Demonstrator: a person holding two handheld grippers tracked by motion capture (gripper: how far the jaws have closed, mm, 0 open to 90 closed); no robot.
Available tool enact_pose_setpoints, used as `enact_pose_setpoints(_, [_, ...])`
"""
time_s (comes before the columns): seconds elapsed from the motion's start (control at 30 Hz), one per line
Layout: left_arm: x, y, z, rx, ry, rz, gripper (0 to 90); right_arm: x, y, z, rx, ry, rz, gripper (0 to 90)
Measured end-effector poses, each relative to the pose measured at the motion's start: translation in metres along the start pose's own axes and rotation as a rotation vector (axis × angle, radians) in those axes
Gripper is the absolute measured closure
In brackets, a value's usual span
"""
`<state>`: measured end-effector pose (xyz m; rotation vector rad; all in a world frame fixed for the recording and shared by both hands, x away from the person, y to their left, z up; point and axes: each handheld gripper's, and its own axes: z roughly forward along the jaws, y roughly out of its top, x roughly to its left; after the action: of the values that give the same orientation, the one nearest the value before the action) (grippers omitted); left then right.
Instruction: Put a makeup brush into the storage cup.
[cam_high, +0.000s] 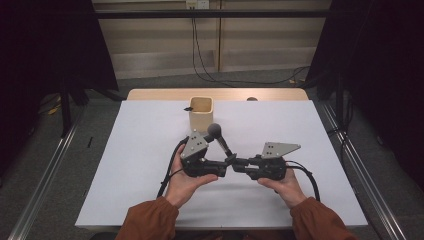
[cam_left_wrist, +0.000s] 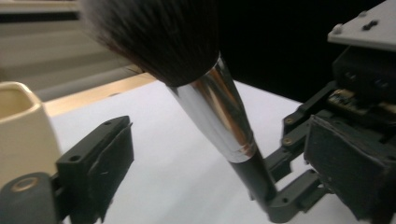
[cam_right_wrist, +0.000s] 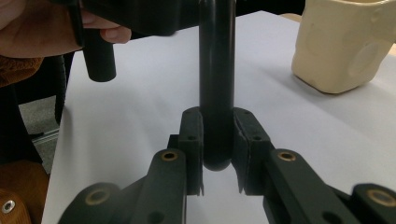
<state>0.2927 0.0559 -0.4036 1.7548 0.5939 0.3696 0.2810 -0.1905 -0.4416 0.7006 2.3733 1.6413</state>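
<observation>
From the high view, the cup (cam_high: 201, 113) stands near the far edge of the white table (cam_high: 140, 165), and it is the marker for everything else. Just on the near side of the cup, the brush (cam_high: 220, 138) hangs in the air, its dark bristle head up and close to the cup, its handle slanting down and toward the person. The right gripper (cam_high: 236, 163) has the low end of that handle, while the left gripper (cam_high: 226, 167) sits right against it, nearer the person than the cup. Wide bare table lies open to both sides of the cup and all along the near edge.

Over to the left gripper view: the left gripper (cam_left_wrist: 224, 163) has its fingers spread wide apart, one pad low on the cup's (cam_left_wrist: 21, 126) side, the other across the gap. The brush (cam_left_wrist: 210, 116) crosses between them, bristles up top, silver collar shining, touching neither pad. White table shows under it, with the table's tan far rim behind the cup.

Now the right gripper view: the right gripper (cam_right_wrist: 217, 154) is clamped tight on the brush's (cam_right_wrist: 216, 84) black handle, both pads squeezing its rounded end, the handle standing straight up. The cup (cam_right_wrist: 345, 46) sits off to the side with open table between.
</observation>
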Motion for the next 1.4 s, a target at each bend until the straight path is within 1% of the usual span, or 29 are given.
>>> enact_pose_setpoints(0.07, [0.0002,0.0000,-0.0001,0.001,-0.008,-0.008,15.8,0.0010,-0.0002,0.0009,0.002,0.005,0.000,75.6])
enact_pose_setpoints(0.1, [0.0004,0.0002,-0.0005,-0.003,0.001,-0.010,19.5,0.0015,-0.0004,0.0014,0.003,0.004,-0.003,75.5])
enact_pose_setpoints(0.13, [0.0011,0.0006,-0.0011,-0.005,0.009,-0.013,20.9,0.0019,-0.0006,0.0018,0.004,0.003,-0.004,75.6])
enact_pose_setpoints(0.2, [0.0025,0.0010,-0.0026,-0.014,0.002,-0.032,28.8,0.0019,-0.0010,0.0021,0.005,0.003,-0.001,75.6])
enact_pose_setpoints(0.23, [0.0033,0.0010,-0.0032,-0.017,-0.002,-0.042,30.7,0.0019,-0.0012,0.0021,0.004,0.003,0.000,75.5])
enact_pose_setpoints(0.3, [0.0046,-0.0001,-0.0043,-0.026,0.009,-0.057,35.3,0.0018,-0.0017,0.0021,0.005,0.005,0.003,75.6])
enact_pose_setpoints(0.33, [0.0049,-0.0003,-0.0039,-0.020,0.000,-0.068,36.5,0.0019,-0.0019,0.0023,0.006,0.005,0.002,75.6])
enact_pose_setpoints(0.37, [0.0049,-0.0006,-0.0038,-0.011,-0.009,-0.069,37.8,0.0020,-0.0020,0.0024,0.007,0.005,0.002,75.5])
enact_pose_setpoints(0.47, [0.0030,-0.0016,-0.0039,-0.017,-0.021,-0.076,45.2,0.0030,-0.0028,0.0040,0.014,0.010,-0.001,75.5])
enact_pose_setpoints(0.5, [0.0027,-0.0017,-0.0043,-0.022,-0.016,-0.082,46.6,0.0031,-0.0030,0.0044,0.015,0.011,-0.002,75.5])
enact_pose_setpoints(0.53, [0.0029,-0.0017,-0.0045,-0.026,-0.015,-0.086,49.6,0.0033,-0.0033,0.0048,0.015,0.013,-0.001,75.6])
enact_pose_setpoints(0.6, [0.0041,-0.0015,-0.0050,-0.024,-0.026,-0.101,55.5,0.0034,-0.0036,0.0050,0.015,0.014,-0.001,75.6])
enact_pose_setpoints(0.63, [0.0046,-0.0016,-0.0051,-0.024,-0.033,-0.102,59.6,0.0033,-0.0039,0.0049,0.015,0.015,0.000,75.6])
enact_pose_setpoints(0.67, [0.0040,-0.0017,-0.0047,-0.026,-0.041,-0.101,61.1,0.0032,-0.0041,0.0050,0.014,0.013,0.001,75.5])
enact_pose_setpoints(0.7, [0.0035,-0.0014,-0.0047,-0.024,-0.039,-0.096,61.5,0.0033,-0.0043,0.0053,0.017,0.013,0.000,75.5])
enact_pose_setpoints(0.9, [0.0038,-0.0005,-0.0046,-0.031,-0.061,-0.128,64.3,0.0035,-0.0048,0.0058,0.017,0.012,-0.001,75.5])
enact_pose_setpoints(0.97, [0.0038,0.0001,-0.0043,-0.026,-0.073,-0.126,65.1,0.0038,-0.0051,0.0064,0.015,0.014,0.000,75.4])
enact_pose_setpoints(1.0, [0.0026,0.0001,-0.0044,-0.034,-0.064,-0.122,65.2,0.0039,-0.0054,0.0067,0.017,0.015,-0.002,75.4])
enact_pose_setpoints(1.07, [0.0013,0.0006,-0.0032,-0.037,-0.066,-0.113,65.4,0.0042,-0.0051,0.0070,0.010,0.016,0.004,75.4])
enact_pose_setpoints(1.1, [0.0008,0.0014,-0.0029,-0.035,-0.066,-0.113,65.6,0.0042,-0.0053,0.0070,0.014,0.017,-0.003,75.3])
enact_pose_setpoints(1.27, [-0.0007,0.0033,-0.0032,-0.036,-0.077,-0.121,66.8,0.0052,-0.0050,0.0071,0.007,0.018,-0.007,75.1])
enact_pose_setpoints(1.4, [-0.0050,0.0034,-0.0025,-0.041,-0.089,-0.107,68.9,0.0066,-0.0054,0.0092,0.012,0.016,-0.011,74.8])
